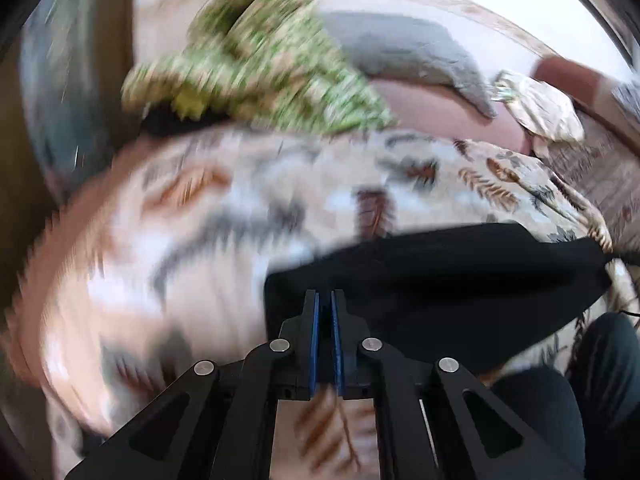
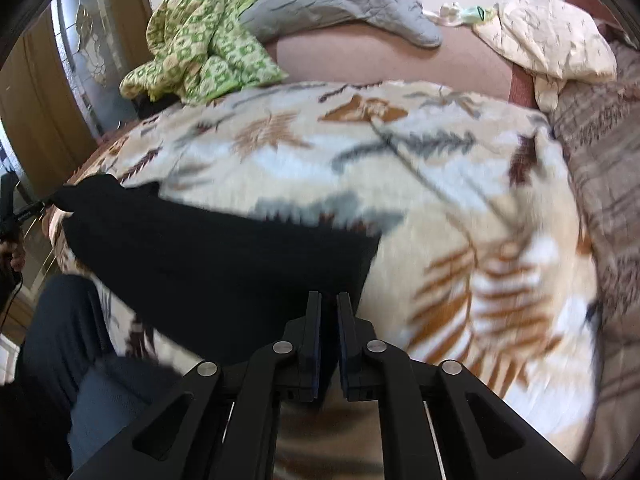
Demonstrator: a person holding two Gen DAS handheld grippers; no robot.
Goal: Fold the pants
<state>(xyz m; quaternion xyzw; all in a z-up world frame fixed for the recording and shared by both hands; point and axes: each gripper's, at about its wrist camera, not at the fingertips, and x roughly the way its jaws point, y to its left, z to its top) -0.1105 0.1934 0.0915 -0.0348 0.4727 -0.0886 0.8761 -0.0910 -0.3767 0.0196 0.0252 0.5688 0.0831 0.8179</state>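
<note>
Motion blur smears the green-and-cream patterned cloth bundle (image 1: 256, 60) at eleven o'clock and most of the leaf-printed fleece blanket (image 1: 192, 216) in the left wrist view. The black fabric pants (image 2: 208, 264) hide the blanket beneath them, and the right gripper (image 2: 329, 300) covers their near edge.

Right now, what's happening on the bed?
A person with a handheld gripper in each hand is folding black pants over a leaf-print blanket. The left gripper and the right gripper each pinch an edge of the pants, which hang stretched between them. Both views are motion-blurred. A green patterned cloth lies further back.
</note>
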